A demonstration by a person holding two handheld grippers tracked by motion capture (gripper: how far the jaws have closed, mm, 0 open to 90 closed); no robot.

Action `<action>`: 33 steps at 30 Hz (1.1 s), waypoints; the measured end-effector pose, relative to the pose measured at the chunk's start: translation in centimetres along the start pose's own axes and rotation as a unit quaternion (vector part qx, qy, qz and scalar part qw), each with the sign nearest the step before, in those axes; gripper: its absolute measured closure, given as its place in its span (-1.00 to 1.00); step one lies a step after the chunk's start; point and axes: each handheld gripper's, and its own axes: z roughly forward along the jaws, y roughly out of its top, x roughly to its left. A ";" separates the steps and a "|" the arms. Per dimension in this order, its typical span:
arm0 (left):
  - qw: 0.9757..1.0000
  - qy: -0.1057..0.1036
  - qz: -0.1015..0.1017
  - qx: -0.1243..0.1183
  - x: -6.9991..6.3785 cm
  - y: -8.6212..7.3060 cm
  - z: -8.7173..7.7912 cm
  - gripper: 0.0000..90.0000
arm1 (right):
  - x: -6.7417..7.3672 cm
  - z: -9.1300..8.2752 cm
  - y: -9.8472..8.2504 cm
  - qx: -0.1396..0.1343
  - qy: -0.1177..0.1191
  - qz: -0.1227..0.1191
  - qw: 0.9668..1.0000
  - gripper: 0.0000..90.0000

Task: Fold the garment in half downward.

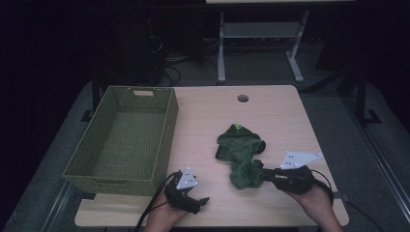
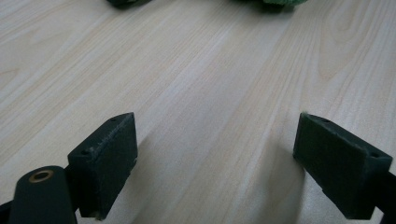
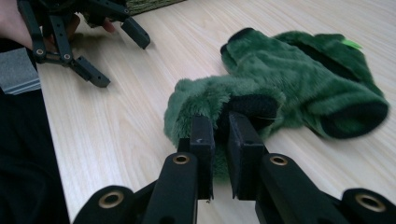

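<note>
A dark green fleece garment (image 1: 240,152) with black-lined cuffs lies crumpled on the wooden table (image 1: 270,111), right of centre. My right gripper (image 1: 261,175) is shut on its near edge, and in the right gripper view the fabric (image 3: 289,79) is pinched between the two pads (image 3: 220,135). My left gripper (image 1: 200,202) rests low near the table's front edge, left of the garment, and stands open (image 2: 215,158) with only bare wood between its jaws. The left gripper (image 3: 100,51) also appears at the top left of the right gripper view.
An olive woven basket (image 1: 167,128) with nothing in it stands on the left part of the table. A round cable hole (image 1: 243,98) sits near the far edge. Behind the table are a desk frame's legs (image 1: 221,53) and cables on the floor.
</note>
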 end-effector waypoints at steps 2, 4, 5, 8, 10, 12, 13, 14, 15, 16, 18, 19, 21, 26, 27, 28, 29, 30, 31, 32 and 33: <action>1.000 -0.001 -0.001 0.002 0.0 0.0 0.0 -0.71 | 0.0 0.6 0.5 0.005 0.004 -0.005 1.000 0.80; 1.000 -0.001 0.000 0.001 0.0 0.0 0.0 -0.71 | 0.0 1.2 1.1 0.004 0.007 -0.010 1.000 0.77; 1.000 0.000 0.000 0.000 0.0 0.0 0.0 -0.71 | 0.0 1.4 1.3 0.005 0.007 -0.012 1.000 0.76; 1.000 0.000 0.000 0.000 0.0 0.0 0.0 -0.71 | 0.1 2.2 2.1 0.003 0.005 -0.018 1.000 0.70; 1.000 0.000 0.000 0.000 0.0 0.0 0.0 -0.71 | 0.2 2.5 2.5 0.001 0.007 -0.021 1.000 0.66; 1.000 0.001 0.002 0.000 0.0 0.0 0.0 -0.71 | 0.2 2.7 2.9 -0.005 0.009 -0.022 1.000 0.63; 1.000 0.001 0.002 0.000 0.0 0.0 0.0 -0.71 | 0.1 2.9 3.1 -0.008 0.007 -0.023 1.000 0.60; 1.000 0.001 0.003 0.000 0.0 0.0 0.0 -0.71 | 0.1 2.9 3.3 -0.011 0.008 -0.022 1.000 0.60; 1.000 0.001 0.003 0.000 0.0 0.0 0.0 -0.71 | 0.1 2.9 3.4 -0.014 0.008 -0.021 1.000 0.58; 1.000 0.001 0.003 0.001 0.0 0.0 0.0 -0.71 | 0.1 2.9 3.6 -0.021 0.008 -0.019 1.000 0.57; 1.000 0.001 0.003 0.000 0.0 0.0 0.0 -0.71 | -0.1 2.9 3.9 -0.026 0.009 -0.019 0.999 0.57; 1.000 0.001 0.003 0.000 0.0 0.0 0.0 -0.71 | -0.1 2.9 4.0 -0.028 0.007 -0.015 0.999 0.61; 1.000 0.002 0.004 0.000 0.1 0.0 0.0 -0.71 | -0.4 2.9 4.0 -0.030 0.005 -0.008 0.999 0.71; 1.000 0.001 0.003 0.000 0.0 0.0 0.0 -0.71 | -1.3 3.6 3.1 -0.029 0.022 0.016 0.999 0.91; 1.000 0.001 0.002 0.000 0.0 0.0 0.0 -0.71 | -1.4 3.9 3.0 -0.026 0.025 0.016 0.999 0.93; 1.000 0.001 0.001 0.000 0.0 0.0 0.0 -0.71 | -1.5 4.3 2.9 -0.021 0.029 0.024 0.999 0.94; 1.000 0.001 0.001 0.000 0.0 0.0 0.0 -0.71 | -1.5 4.8 2.7 -0.015 0.032 0.028 0.999 0.94; 1.000 0.001 0.002 0.000 0.0 0.0 0.0 -0.71 | -1.6 5.2 2.6 -0.010 0.030 0.027 0.999 0.94; 1.000 0.001 0.002 0.000 0.0 0.0 0.0 -0.71 | -1.6 5.6 2.4 -0.004 0.032 0.031 0.999 0.96; 1.000 0.001 0.004 0.001 0.0 0.0 0.0 -0.71 | -1.7 6.0 2.3 0.003 0.031 0.035 0.999 0.96; 1.000 0.001 0.004 0.002 0.1 0.0 0.0 -0.71 | -1.8 6.4 2.1 0.008 0.034 0.038 0.999 0.97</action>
